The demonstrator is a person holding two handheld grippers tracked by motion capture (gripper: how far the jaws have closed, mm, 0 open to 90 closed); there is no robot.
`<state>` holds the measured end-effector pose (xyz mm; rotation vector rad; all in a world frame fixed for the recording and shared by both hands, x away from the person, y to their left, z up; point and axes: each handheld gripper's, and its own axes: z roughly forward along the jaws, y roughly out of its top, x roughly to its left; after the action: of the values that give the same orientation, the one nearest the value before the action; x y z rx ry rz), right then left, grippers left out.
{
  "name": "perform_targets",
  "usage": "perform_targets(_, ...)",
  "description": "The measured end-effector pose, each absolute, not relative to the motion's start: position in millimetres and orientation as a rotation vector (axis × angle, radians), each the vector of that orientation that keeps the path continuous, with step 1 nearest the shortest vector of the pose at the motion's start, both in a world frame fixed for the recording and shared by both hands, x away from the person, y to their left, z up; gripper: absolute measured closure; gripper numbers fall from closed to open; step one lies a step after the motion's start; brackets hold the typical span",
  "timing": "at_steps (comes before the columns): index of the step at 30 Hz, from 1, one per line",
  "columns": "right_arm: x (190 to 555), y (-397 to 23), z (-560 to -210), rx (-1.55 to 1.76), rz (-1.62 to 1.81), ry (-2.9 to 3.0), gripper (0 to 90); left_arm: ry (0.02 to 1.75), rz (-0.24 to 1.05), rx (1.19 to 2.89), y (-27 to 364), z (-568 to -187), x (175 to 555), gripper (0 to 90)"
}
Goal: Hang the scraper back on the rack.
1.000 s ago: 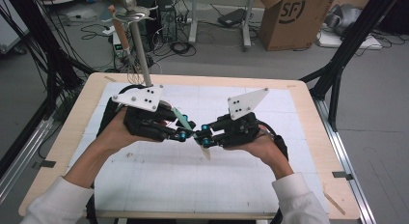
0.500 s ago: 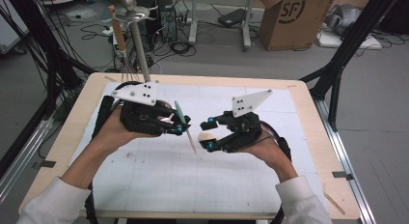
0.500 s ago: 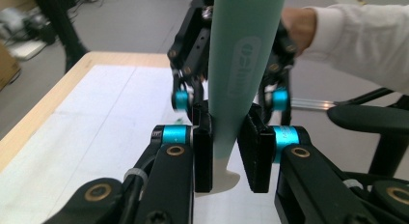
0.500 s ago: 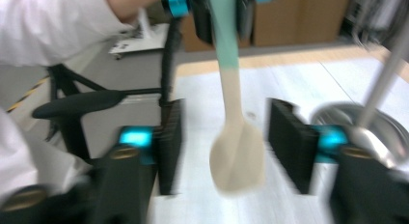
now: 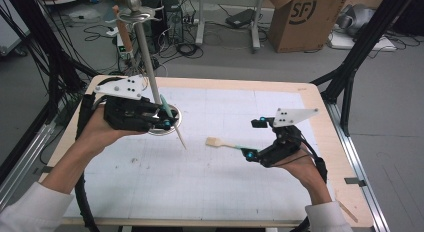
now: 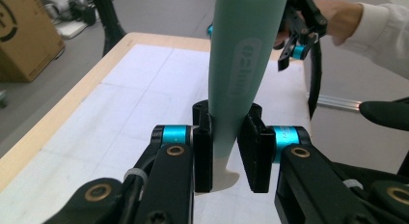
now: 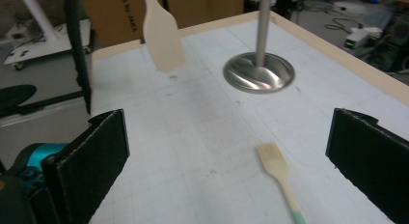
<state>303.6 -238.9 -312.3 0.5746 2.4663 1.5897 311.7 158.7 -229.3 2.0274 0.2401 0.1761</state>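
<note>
My left gripper (image 6: 226,151) is clamped on the spatula (image 5: 172,123) beside the utensil stand (image 5: 146,57), not yet hung. My right gripper (image 7: 231,156) gapes; the pastry brush (image 5: 226,143) lies on the tabletop (image 5: 210,192), untouched.

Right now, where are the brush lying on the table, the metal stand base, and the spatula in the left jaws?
brush (image 7: 273,159): right gripper view, bristle head.
stand base (image 7: 259,73): right gripper view, round dish.
spatula (image 6: 243,64): left gripper view, green handle.
</note>
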Motion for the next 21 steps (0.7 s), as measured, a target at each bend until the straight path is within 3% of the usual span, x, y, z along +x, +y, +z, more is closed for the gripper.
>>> perform_targets(21, 279, -313, -338, 0.788, 1.512, 2.294, 0.3, 0.383, 0.278, 2.096, 204, -204, 325, 76.8)
